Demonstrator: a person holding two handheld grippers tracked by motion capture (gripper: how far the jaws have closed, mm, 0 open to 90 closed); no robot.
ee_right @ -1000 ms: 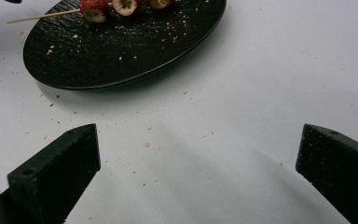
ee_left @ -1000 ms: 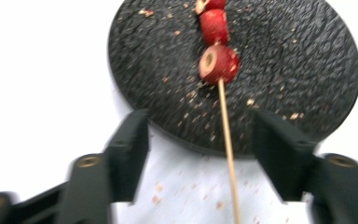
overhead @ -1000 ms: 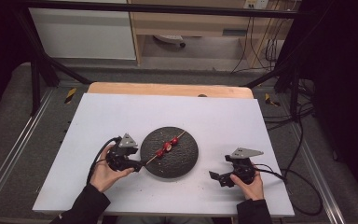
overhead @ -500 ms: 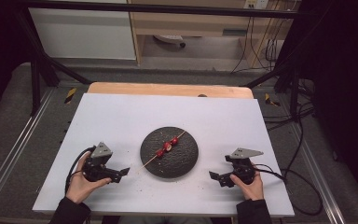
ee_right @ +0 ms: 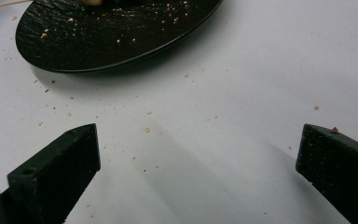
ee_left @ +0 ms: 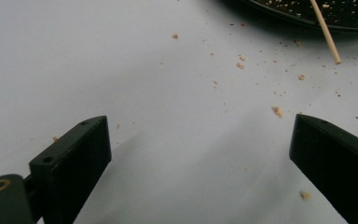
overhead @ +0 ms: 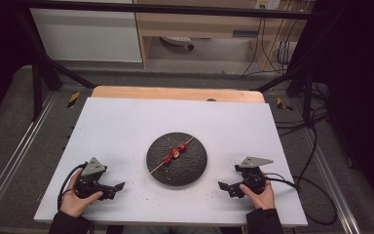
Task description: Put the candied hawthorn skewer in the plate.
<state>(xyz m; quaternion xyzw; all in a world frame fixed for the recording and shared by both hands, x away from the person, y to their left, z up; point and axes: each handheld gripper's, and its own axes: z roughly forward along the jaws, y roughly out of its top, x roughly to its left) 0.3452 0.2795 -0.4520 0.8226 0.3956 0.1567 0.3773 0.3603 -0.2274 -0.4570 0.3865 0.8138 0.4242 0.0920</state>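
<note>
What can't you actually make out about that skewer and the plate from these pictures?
- Food pieces on the skewer: too small in the high view to identify.
- Skewer in the left gripper view: its upper part is cut off by the top edge.
- Black plate in the right gripper view: its far side is cut off by the top edge.
- Crumbs on the table: too small to identify.

Fingers (ee_right: 58,175) spread wide over crumb-strewn white table (ee_right: 242,70); black plate (ee_right: 116,35) ahead, perhaps bearing food.
</note>
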